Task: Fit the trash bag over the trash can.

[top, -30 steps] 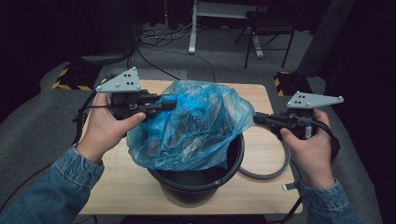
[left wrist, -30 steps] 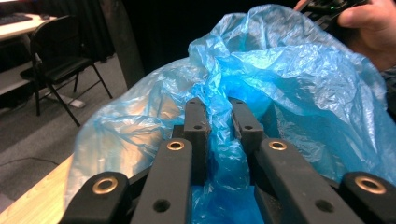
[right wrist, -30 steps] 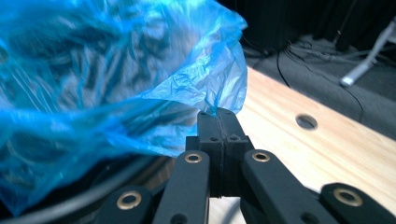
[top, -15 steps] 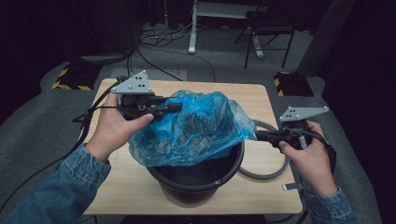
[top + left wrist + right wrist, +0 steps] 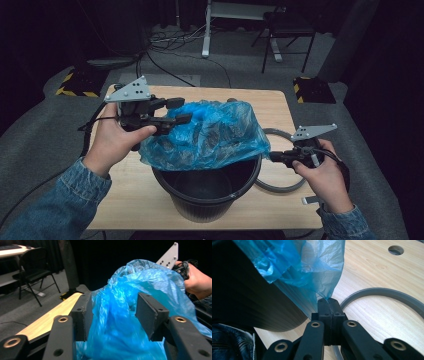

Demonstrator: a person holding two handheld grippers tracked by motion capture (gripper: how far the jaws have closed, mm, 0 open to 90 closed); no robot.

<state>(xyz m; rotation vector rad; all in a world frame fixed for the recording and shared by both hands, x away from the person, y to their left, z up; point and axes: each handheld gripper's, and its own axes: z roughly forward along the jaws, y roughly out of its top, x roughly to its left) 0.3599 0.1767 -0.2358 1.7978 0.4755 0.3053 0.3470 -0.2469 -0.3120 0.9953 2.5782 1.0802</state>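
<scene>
Bag: a crumpled blue plastic bag (image 5: 210,132) is stretched between the two grippers, hanging over the far half of the bin's mouth; its near edge sags toward the rim.
Bin: a black round bin (image 5: 207,187) stands at the near middle of the wooden table (image 5: 125,200); its inside looks dark and bare from the high view.
Left gripper: the left gripper (image 5: 175,112) is held above the bin's left side; its fingers (image 5: 147,311) stand apart with bag film bunched between them, released rather than clamped.
Right gripper: the right gripper (image 5: 272,156) sits low at the bin's right rim; its fingers (image 5: 329,308) are clenched tight on a corner of the bag, pulling it taut beside the bin wall.
Ring: a grey ring (image 5: 285,185) lies flat on the table just right of the bin, under the right hand (image 5: 325,175).
</scene>
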